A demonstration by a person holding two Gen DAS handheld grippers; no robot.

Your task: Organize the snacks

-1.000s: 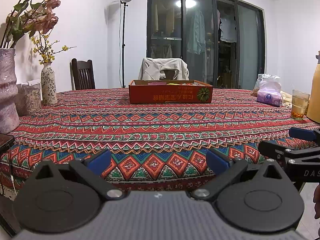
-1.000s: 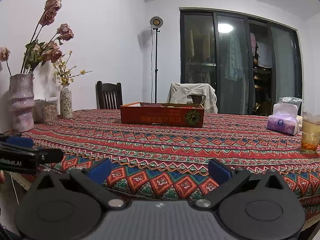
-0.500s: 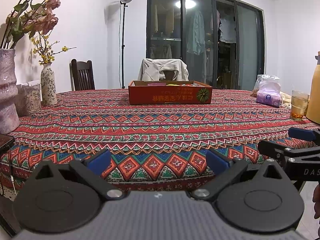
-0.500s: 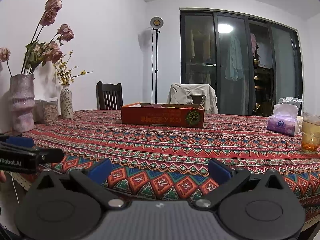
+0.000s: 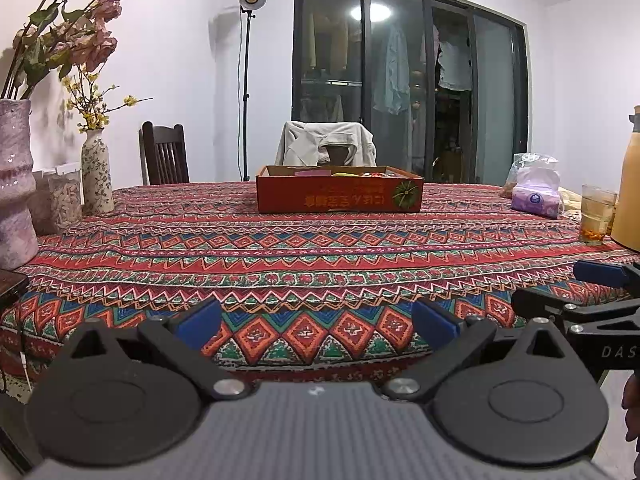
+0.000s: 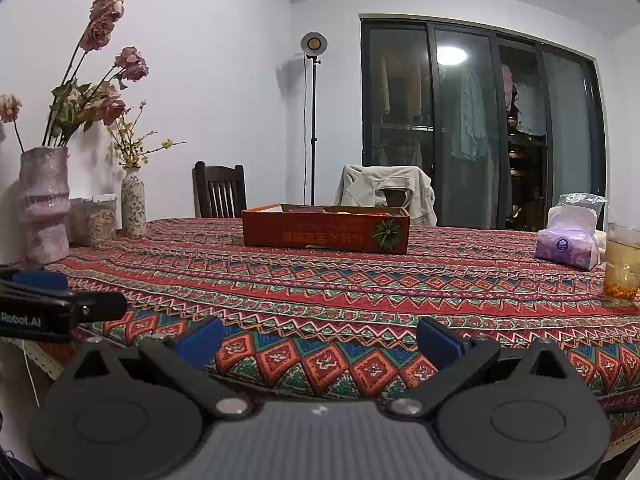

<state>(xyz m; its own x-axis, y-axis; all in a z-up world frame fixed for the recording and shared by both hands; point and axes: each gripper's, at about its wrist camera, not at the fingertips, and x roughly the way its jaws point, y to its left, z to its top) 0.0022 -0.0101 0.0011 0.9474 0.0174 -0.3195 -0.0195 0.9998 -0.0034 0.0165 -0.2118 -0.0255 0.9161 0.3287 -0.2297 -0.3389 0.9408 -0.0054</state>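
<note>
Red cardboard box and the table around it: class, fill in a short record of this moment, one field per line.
box: red cardboard box at the far middle of the table, open top, contents mostly hidden
table cover: patterned cloth
table's left: two vases
table's right: tissue pack, glass of drink
left gripper: open, empty
right gripper: open, empty

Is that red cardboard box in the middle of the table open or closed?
Open. The red box has no lid, and colourful items peek above its rim; what they are is too small to tell.
</note>
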